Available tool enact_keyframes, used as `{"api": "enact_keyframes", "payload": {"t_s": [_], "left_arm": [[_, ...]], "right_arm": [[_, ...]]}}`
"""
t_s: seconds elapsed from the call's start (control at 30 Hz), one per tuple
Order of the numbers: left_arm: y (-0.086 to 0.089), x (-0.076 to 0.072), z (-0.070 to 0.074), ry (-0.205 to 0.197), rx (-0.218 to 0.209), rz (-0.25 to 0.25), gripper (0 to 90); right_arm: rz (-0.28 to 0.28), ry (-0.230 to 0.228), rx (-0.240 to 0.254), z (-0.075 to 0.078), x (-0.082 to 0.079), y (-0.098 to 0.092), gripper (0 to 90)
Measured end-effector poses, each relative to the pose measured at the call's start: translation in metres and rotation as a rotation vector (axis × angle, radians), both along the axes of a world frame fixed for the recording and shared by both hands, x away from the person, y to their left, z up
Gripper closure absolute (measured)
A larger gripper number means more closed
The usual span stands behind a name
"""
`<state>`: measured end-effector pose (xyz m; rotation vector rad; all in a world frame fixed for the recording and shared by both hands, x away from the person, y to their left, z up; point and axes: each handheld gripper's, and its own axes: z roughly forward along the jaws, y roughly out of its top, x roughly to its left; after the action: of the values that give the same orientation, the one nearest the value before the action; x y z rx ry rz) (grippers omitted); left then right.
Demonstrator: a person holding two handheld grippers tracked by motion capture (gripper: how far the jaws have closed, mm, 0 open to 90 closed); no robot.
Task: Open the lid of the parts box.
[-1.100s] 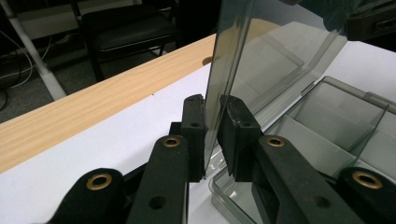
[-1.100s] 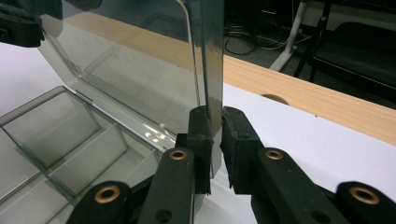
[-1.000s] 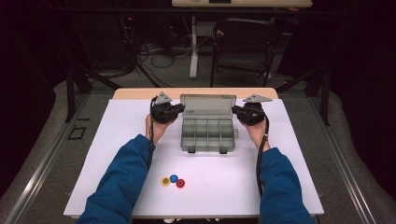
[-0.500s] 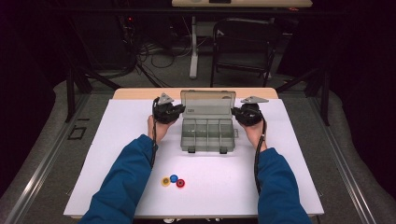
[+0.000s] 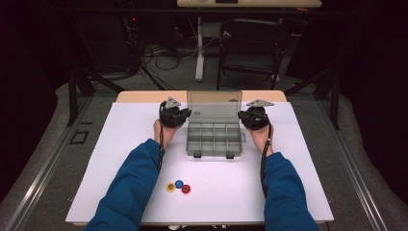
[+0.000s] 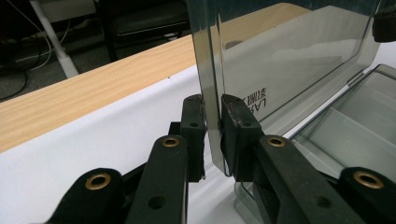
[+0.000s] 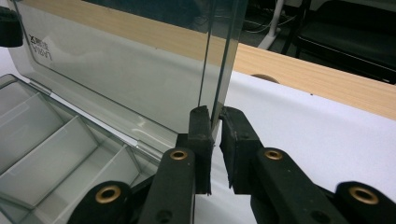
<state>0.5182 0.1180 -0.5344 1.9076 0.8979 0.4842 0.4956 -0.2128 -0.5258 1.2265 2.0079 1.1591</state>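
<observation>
— What had changed since the frame a second before?

— The lid [image 5: 214,104] of the clear compartment box [image 5: 213,138] had tipped up: a second earlier it leaned back at a slant, and now it stood nearly upright at the box's far edge. The hands had barely shifted.

— Where did the box sit, and how would it handle?

— It lay open on the white table cover [image 5: 120,159], mid-table towards the far side, its compartments empty. It looked like thin, stiff, smooth plastic: light, probably slippery under hard pads, and liable to flex or skid if pushed unevenly.

— And the hold?

— The left gripper [image 6: 213,126] was clenched on the lid's left side edge, the right gripper [image 7: 215,126] on its right edge. Paired edge grips seemed the sensible purchase. Three coloured discs [image 5: 178,186] lay nearer the person, untouched.
</observation>
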Motion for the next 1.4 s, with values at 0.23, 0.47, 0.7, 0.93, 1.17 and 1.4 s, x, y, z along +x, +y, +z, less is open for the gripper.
{"api": "enact_keyframes", "payload": {"t_s": [0.23,0.47,0.7,0.93,1.17,1.4], "left_arm": [[-0.001,0.003,-0.003,0.003,-0.005,0.005,79.8],[-0.003,0.005,-0.004,0.001,0.016,0.021,77.9],[-0.005,0.008,-0.012,0.028,0.050,0.036,75.2],[0.000,0.010,-0.014,0.053,0.062,0.067,62.1],[0.012,0.007,0.001,0.066,0.043,0.078,30.3],[0.024,-0.013,0.020,0.055,0.053,0.009,17.2]], "right_arm": [[-0.011,0.004,0.000,-0.003,0.002,0.001,81.7],[-0.018,0.011,-0.016,-0.005,0.004,0.002,80.7],[-0.022,0.022,-0.069,-0.011,0.007,0.006,80.0],[-0.021,0.040,-0.112,-0.018,0.010,0.009,73.2],[-0.023,0.059,-0.063,-0.009,0.003,-0.004,45.7],[0.041,0.058,-0.042,0.003,-0.016,-0.010,24.3]]}}
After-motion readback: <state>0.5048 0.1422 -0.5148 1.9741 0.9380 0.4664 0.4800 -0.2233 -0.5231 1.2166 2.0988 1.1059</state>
